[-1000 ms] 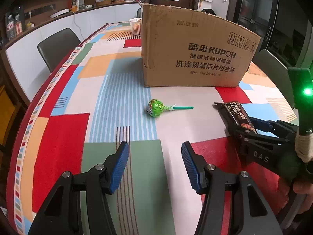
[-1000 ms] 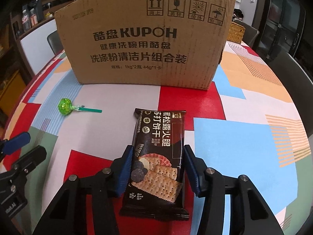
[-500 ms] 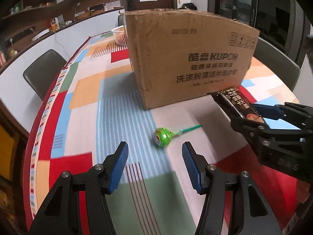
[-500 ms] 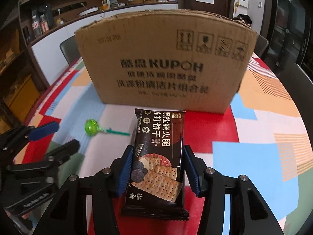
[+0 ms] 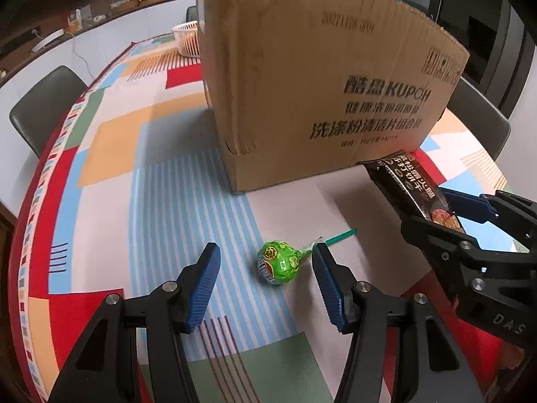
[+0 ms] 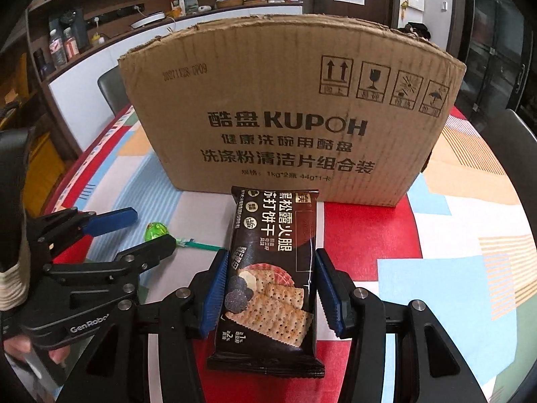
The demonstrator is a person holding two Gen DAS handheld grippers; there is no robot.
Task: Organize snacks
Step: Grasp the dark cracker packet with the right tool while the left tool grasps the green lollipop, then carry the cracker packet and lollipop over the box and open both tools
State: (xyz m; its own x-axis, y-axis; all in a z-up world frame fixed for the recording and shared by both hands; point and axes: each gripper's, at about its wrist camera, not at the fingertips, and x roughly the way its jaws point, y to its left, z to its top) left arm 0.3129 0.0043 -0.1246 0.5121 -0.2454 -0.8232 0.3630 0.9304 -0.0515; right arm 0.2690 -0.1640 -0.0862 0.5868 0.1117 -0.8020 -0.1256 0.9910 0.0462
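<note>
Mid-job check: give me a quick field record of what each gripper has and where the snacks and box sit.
left gripper: open, jaws either side of the lollipop, not gripping
right gripper: shut on cracker packet
lollipop: lying on tablecloth, stick pointing toward right gripper
cardboard box: upright behind both snacks
box contents: hidden

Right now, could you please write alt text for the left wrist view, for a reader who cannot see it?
The left tongs stand open around a green lollipop lying on a colourful tablecloth. Behind stands a cardboard box; at right, the right tongs grip a dark cracker packet.
</note>
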